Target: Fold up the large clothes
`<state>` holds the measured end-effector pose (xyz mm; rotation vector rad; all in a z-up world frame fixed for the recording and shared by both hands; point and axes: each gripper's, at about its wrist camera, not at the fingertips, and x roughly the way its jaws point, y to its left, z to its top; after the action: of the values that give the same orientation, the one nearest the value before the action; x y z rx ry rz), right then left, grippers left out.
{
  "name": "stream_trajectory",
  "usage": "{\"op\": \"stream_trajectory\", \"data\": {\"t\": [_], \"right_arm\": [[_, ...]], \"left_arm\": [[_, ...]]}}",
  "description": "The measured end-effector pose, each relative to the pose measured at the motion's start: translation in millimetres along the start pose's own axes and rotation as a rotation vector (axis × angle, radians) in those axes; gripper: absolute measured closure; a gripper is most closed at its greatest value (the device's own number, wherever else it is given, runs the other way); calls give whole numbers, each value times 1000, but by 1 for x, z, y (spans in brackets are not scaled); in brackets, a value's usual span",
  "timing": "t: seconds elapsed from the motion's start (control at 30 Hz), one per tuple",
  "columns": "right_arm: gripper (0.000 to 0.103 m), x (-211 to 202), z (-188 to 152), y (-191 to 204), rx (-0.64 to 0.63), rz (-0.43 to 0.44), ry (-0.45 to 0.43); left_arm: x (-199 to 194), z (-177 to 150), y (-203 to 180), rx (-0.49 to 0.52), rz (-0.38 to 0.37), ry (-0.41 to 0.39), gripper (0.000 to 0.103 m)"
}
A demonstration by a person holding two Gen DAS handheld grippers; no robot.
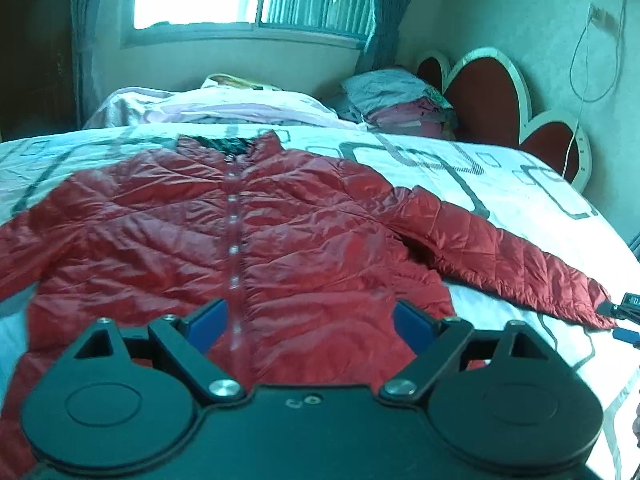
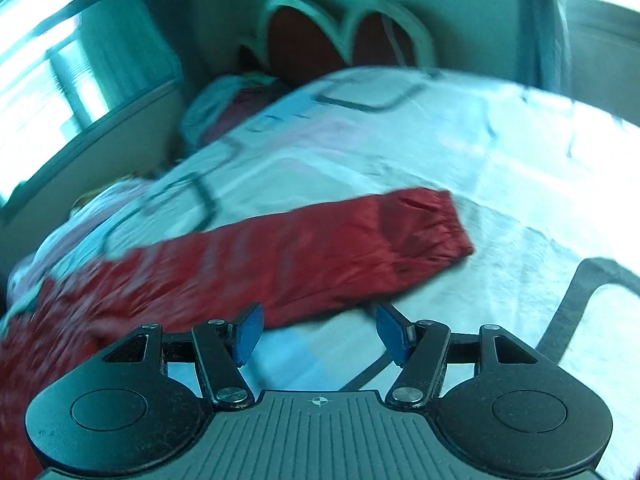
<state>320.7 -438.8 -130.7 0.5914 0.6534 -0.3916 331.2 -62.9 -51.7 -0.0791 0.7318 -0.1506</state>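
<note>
A red quilted jacket lies flat on the bed, front up and snapped shut, with its collar toward the window. My left gripper hovers open over the jacket's hem, one blue pad on either side of the snap line, gripping nothing. The jacket's right sleeve stretches out toward the bed's right side. In the right wrist view that sleeve runs across the sheet, cuff to the right. My right gripper is open just short of the sleeve, with only sheet between its pads. Its tip shows beside the cuff.
The bed has a white cover with grey rectangle outlines. A stack of folded clothes and bunched bedding lie at the far side under the window. A red and white scalloped headboard lines the right wall, with a cable hanging over it.
</note>
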Motion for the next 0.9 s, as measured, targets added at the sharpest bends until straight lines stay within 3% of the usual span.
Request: {"op": "stream_trajectory", "data": {"t": [0.03, 0.07, 0.2, 0.33, 0.4, 0.47, 0.53, 0.67, 0.77, 0.9], "right_arm": [[57, 10, 3, -10, 38, 0, 15], [58, 19, 5, -21, 82, 2, 28], [58, 40, 9, -51, 200, 35, 57], [58, 42, 11, -57, 239, 67, 23], [67, 43, 14, -58, 243, 55, 12], [88, 44, 19, -55, 211, 30, 9], [95, 43, 25, -41, 149, 22, -10], [99, 32, 37, 4, -20, 56, -94], [99, 17, 37, 59, -174, 149, -151], [99, 2, 13, 143, -358, 287, -154]], "left_arm": [[7, 3, -5, 2, -2, 8, 22], [13, 6, -9, 3, -4, 13, 22], [29, 14, -26, 10, 10, 24, 23], [36, 20, -35, 25, 26, 37, 22], [39, 23, -32, 15, 39, 44, 24], [40, 25, -24, -12, 48, 50, 27], [41, 27, -14, -9, 79, 53, 27], [38, 30, 19, -44, 87, 57, 24], [32, 32, 44, -57, 122, 39, 25], [23, 33, 83, -96, 123, 11, 26]]}}
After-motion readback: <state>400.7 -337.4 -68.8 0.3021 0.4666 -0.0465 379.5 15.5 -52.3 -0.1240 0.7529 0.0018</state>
